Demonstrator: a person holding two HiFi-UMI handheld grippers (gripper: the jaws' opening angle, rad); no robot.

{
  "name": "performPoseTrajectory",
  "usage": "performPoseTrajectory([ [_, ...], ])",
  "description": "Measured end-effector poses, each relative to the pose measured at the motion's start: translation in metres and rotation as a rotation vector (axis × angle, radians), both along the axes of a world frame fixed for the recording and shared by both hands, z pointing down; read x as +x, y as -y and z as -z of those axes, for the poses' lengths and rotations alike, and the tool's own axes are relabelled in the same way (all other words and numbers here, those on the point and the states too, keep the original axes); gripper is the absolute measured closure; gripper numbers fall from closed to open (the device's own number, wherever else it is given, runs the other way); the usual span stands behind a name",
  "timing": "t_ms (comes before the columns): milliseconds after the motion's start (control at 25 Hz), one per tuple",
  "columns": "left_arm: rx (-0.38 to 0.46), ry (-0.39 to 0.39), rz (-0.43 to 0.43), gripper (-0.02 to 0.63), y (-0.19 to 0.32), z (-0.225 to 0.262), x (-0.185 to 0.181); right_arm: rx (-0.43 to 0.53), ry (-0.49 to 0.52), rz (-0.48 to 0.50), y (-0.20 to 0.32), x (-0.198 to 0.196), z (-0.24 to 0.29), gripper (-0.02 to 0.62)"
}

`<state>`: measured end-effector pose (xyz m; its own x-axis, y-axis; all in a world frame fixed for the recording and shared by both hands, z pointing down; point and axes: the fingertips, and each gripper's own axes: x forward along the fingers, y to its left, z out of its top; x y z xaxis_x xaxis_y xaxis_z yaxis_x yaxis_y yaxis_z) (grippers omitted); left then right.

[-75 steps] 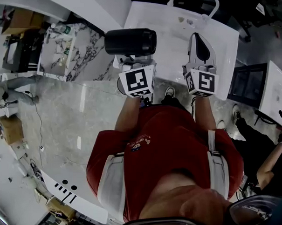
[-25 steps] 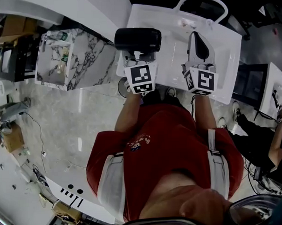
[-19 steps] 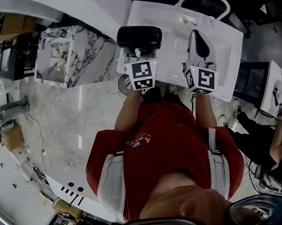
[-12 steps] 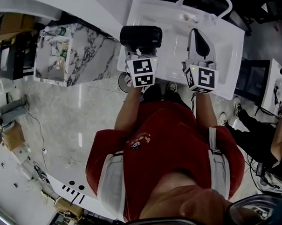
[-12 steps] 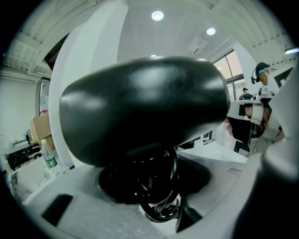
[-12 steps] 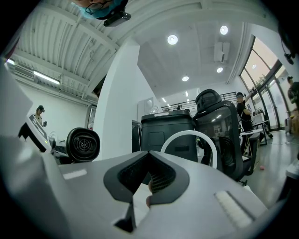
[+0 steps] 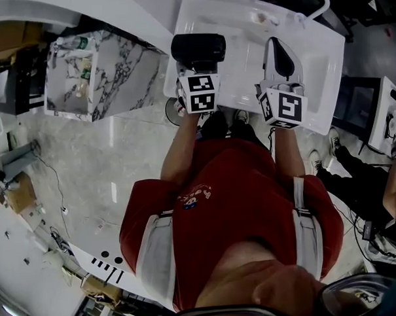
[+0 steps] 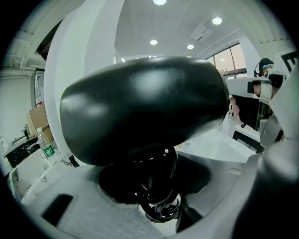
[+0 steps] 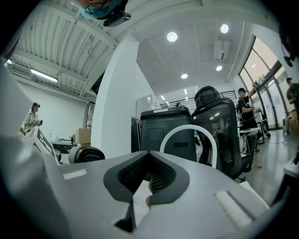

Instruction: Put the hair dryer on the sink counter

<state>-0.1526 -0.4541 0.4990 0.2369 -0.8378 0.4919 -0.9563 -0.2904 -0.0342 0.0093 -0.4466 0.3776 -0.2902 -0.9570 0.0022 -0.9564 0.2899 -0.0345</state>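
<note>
The black hair dryer (image 7: 198,48) hangs over the left end of the white sink counter (image 7: 244,86). My left gripper (image 7: 198,67) is shut on its handle from below the barrel. In the left gripper view the barrel (image 8: 145,107) fills the picture, and the handle and coiled cord (image 8: 159,196) run down between the jaws. My right gripper (image 7: 278,49) reaches over the counter's right half, shut with nothing in it; in the right gripper view its jaws stand together. That view also shows the dryer (image 9: 86,154) at the left and the white arched faucet (image 9: 189,133) ahead.
A marble-topped cabinet (image 7: 83,67) with bottles stands left of the counter. Behind the faucet are a black bin (image 9: 163,128) and a black office chair (image 9: 222,126). Another person (image 7: 382,185) sits at the right edge.
My left gripper has come down toward the counter with the hair dryer, whose barrel now overlaps the counter's left end. The right gripper has hardly moved.
</note>
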Motion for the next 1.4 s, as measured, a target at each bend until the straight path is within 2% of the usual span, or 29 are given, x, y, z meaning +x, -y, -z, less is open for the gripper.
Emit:
performPoseTrajectory([
  [560, -0.155, 0.024, -0.038, 0.408, 0.01, -0.067, -0.001, -0.036, -0.001, -0.034, 0.012, 0.0, -0.019, 0.595],
  [1400, -0.202, 0.071, -0.083, 0.408, 0.035, -0.096, 0.016, -0.052, 0.008, -0.06, 0.019, 0.01, -0.029, 0.595],
])
